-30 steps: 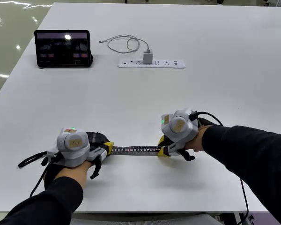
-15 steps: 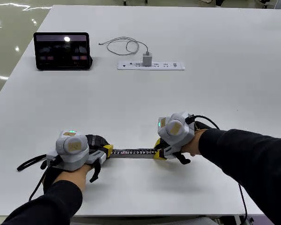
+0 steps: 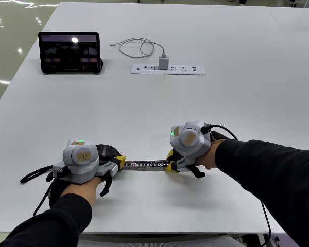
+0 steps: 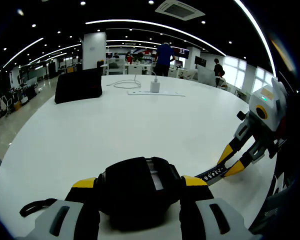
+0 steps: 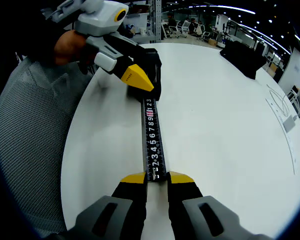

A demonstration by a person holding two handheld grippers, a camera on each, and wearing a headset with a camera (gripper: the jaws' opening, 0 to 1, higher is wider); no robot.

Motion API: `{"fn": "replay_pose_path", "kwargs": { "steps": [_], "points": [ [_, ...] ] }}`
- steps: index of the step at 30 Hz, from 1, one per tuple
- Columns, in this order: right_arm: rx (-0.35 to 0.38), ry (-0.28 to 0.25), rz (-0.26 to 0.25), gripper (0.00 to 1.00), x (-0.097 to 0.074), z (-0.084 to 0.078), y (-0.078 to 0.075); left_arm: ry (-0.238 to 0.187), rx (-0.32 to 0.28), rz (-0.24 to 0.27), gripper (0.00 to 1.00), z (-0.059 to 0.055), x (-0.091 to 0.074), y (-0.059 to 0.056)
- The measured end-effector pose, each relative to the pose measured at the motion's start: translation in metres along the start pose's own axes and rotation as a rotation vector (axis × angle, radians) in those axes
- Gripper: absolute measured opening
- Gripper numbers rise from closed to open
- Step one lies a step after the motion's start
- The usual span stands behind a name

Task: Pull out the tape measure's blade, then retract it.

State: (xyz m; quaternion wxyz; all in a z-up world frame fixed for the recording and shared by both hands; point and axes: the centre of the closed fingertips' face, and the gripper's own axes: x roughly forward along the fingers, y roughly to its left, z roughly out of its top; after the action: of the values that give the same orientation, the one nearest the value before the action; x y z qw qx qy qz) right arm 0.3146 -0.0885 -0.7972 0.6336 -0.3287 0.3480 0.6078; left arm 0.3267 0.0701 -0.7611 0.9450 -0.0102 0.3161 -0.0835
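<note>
The left gripper (image 4: 139, 182) clamps the black tape measure's case (image 3: 107, 152) between its jaws near the front edge of the white table (image 3: 206, 108). The right gripper (image 5: 157, 176) pinches the tip of the blade (image 5: 151, 135), which lies flat on the table between the two. Compared with a second ago, the right gripper sits closer to the case and less blade is exposed. The left gripper and case have barely shifted. The tablet (image 3: 69, 51) and power strip (image 3: 167, 69) lie at the far side, unchanged.
</note>
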Motion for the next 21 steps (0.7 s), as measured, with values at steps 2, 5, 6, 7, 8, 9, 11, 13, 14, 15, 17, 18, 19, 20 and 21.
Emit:
{"fn": "replay_pose_path", "kwargs": {
  "steps": [2, 5, 6, 7, 8, 9, 11, 13, 14, 15, 17, 18, 19, 20, 21],
  "points": [
    [-0.003, -0.004, 0.0, 0.11, 0.001, 0.002, 0.0, -0.001, 0.0, 0.001, 0.61, 0.0, 0.0, 0.0],
    [-0.001, -0.008, 0.001, 0.11, 0.003, 0.003, -0.001, -0.001, -0.002, 0.002, 0.61, 0.0, 0.0, 0.0],
    [-0.002, -0.007, 0.001, 0.11, 0.003, 0.004, 0.0, -0.001, -0.002, 0.002, 0.61, 0.0, 0.0, 0.0],
    [-0.004, -0.009, 0.001, 0.11, 0.004, 0.004, -0.001, -0.001, -0.002, 0.002, 0.61, 0.0, 0.0, 0.0],
    [-0.005, -0.01, 0.002, 0.11, 0.004, 0.005, 0.0, -0.001, -0.002, 0.002, 0.61, 0.0, 0.0, 0.0],
    [-0.005, -0.011, 0.002, 0.11, 0.004, 0.005, -0.001, -0.001, -0.002, 0.002, 0.61, 0.0, 0.0, 0.0],
    [-0.007, -0.015, 0.002, 0.11, 0.005, 0.007, -0.001, -0.001, -0.002, 0.002, 0.61, 0.0, 0.0, 0.0],
    [-0.007, -0.021, 0.001, 0.11, 0.005, 0.008, -0.001, -0.001, -0.003, 0.002, 0.61, 0.0, 0.0, 0.0],
    [-0.013, -0.029, 0.001, 0.11, 0.006, 0.009, 0.0, -0.001, -0.003, 0.001, 0.61, 0.0, 0.0, 0.0],
    [-0.014, -0.033, 0.002, 0.11, 0.006, 0.009, -0.001, -0.001, -0.003, 0.001, 0.61, 0.0, 0.0, 0.0],
    [-0.008, -0.034, 0.003, 0.11, 0.007, 0.01, 0.0, -0.001, -0.005, 0.002, 0.61, 0.0, 0.0, 0.0],
    [-0.013, -0.034, 0.003, 0.11, 0.007, 0.011, 0.0, -0.001, -0.004, 0.002, 0.61, 0.0, 0.0, 0.0],
    [-0.013, -0.032, 0.003, 0.11, 0.008, 0.012, 0.0, -0.001, -0.005, 0.002, 0.61, 0.0, 0.0, 0.0],
    [-0.014, -0.03, 0.003, 0.11, 0.008, 0.013, 0.0, -0.001, -0.005, 0.002, 0.61, 0.0, 0.0, 0.0],
    [-0.017, -0.029, 0.003, 0.11, 0.009, 0.014, 0.0, -0.002, -0.005, 0.002, 0.61, 0.0, 0.0, 0.0]
  ]
}}
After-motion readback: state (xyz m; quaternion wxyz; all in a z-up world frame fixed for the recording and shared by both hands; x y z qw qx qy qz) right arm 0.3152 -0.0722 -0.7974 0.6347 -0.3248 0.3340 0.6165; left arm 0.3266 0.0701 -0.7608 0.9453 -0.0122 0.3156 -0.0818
